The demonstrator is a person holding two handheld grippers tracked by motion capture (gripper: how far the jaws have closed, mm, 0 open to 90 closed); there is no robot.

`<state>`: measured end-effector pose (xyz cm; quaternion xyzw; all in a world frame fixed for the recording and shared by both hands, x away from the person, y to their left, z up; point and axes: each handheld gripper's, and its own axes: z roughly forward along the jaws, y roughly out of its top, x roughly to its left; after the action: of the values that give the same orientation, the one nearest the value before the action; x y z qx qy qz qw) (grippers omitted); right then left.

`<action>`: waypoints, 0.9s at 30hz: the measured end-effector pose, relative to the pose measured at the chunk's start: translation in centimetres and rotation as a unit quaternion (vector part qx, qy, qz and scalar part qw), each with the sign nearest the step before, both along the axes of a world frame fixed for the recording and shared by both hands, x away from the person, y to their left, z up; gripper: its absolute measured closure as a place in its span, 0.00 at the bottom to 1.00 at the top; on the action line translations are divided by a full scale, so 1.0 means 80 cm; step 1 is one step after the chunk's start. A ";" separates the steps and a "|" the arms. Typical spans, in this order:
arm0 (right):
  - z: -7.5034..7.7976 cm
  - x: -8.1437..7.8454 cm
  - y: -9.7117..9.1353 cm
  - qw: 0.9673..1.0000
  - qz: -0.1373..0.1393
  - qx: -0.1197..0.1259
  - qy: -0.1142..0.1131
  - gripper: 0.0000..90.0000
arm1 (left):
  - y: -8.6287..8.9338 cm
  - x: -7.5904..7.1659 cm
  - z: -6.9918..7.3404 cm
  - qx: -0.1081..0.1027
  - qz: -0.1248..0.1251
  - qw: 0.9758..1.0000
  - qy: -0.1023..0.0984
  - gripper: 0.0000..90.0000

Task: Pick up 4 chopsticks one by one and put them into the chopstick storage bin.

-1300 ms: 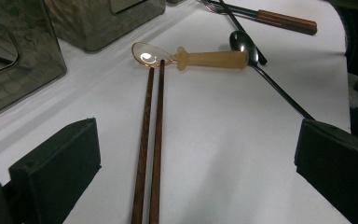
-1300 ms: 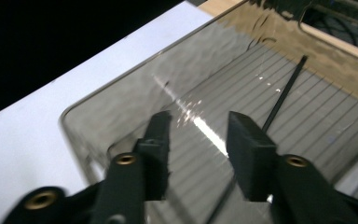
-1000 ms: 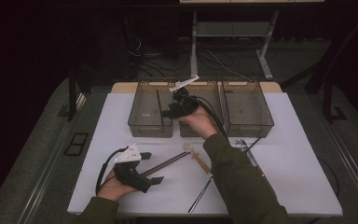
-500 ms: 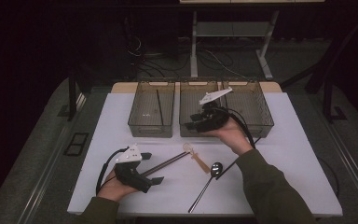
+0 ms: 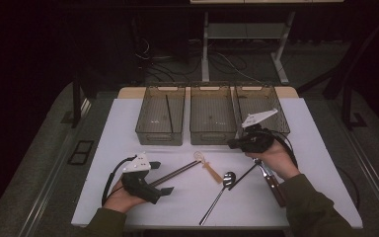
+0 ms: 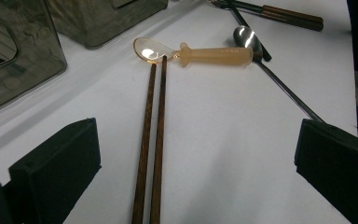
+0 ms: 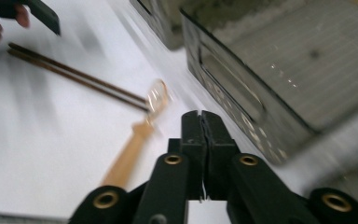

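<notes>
A pair of dark wooden chopsticks (image 5: 177, 173) (image 6: 151, 149) lies on the white table, running between the wide-apart jaws of my left gripper (image 5: 162, 177) (image 6: 196, 168), which is open and touches nothing. Their far tips meet an amber plastic spoon (image 5: 206, 164) (image 6: 200, 55) (image 7: 135, 144). My right gripper (image 5: 231, 144) (image 7: 200, 121) hovers just in front of the middle bin (image 5: 212, 142); its jaws have just been closing and now stand shut with nothing between them. A metal spoon (image 5: 222, 185) (image 6: 261, 51) lies beside the amber one.
Three clear bins stand in a row at the back; the left bin (image 5: 159, 142) holds one dark stick (image 5: 168, 112), and the right bin (image 5: 281, 118) is behind my right hand. A wooden-handled utensil (image 5: 271, 182) and a thin black stick (image 5: 244, 174) lie under the right forearm.
My right gripper has swung from above the left and middle bins rightward and toward the near side, and its jaws have closed. The left gripper has stayed put.
</notes>
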<state>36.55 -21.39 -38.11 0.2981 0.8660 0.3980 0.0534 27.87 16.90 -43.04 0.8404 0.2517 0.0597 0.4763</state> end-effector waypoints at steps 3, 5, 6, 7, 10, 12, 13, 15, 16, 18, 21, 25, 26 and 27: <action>-0.007 -0.004 -0.018 1.000 -0.011 -0.009 0.003 1.00 | 0.000 0.000 0.000 0.001 0.000 1.000 0.000 0.00; -0.011 -0.007 -0.030 1.000 -0.017 -0.014 0.003 1.00 | 0.000 0.000 -0.001 0.001 0.001 1.000 0.000 0.00; -0.013 -0.008 -0.036 1.000 -0.022 -0.016 0.004 1.00 | 0.000 0.000 -0.001 0.000 0.001 1.000 0.000 0.00; -0.015 -0.008 -0.042 0.999 -0.027 -0.017 0.005 1.00 | 0.000 0.000 -0.001 0.000 0.001 1.000 0.000 0.00; -0.022 -0.010 -0.058 0.999 -0.042 -0.026 0.009 1.00 | -0.001 0.000 -0.001 0.000 0.001 1.000 0.000 0.00; -0.028 -0.012 -0.067 0.998 -0.053 -0.039 0.006 1.00 | -0.001 0.000 -0.001 0.001 0.001 1.000 0.000 0.00; -0.031 -0.011 -0.072 0.997 -0.058 -0.047 0.004 1.00 | -0.001 0.000 -0.001 0.001 0.002 1.000 0.000 0.00; -0.037 -0.010 -0.083 0.996 -0.072 -0.057 0.003 1.00 | -0.001 0.000 -0.001 0.002 0.002 1.000 0.000 0.00; -0.041 -0.008 -0.088 0.995 -0.082 -0.063 0.003 1.00 | -0.001 0.000 -0.001 0.003 0.001 1.000 0.000 0.00; -0.047 -0.003 -0.097 0.992 -0.099 -0.080 0.004 1.00 | -0.001 0.000 -0.001 0.003 0.001 1.000 0.000 0.00; -0.055 0.004 -0.109 0.989 -0.122 -0.084 0.007 1.00 | -0.001 -0.001 0.000 0.003 0.001 1.000 -0.001 0.00; -0.062 0.011 -0.116 0.987 -0.134 -0.082 0.013 1.00 | -0.002 -0.001 -0.001 0.004 0.001 1.000 -0.001 0.00; -0.064 0.012 -0.116 0.987 -0.134 -0.084 0.014 1.00 | -0.002 -0.001 -0.001 0.004 0.001 1.000 -0.001 0.00; -0.066 0.013 -0.115 0.987 -0.134 -0.088 0.015 1.00 | -0.002 -0.001 -0.001 0.004 0.001 1.000 -0.001 0.00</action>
<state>37.60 -30.56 -43.38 0.4119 0.8503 0.3051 0.1191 27.82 16.74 -43.11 0.8420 0.2516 0.0618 0.4732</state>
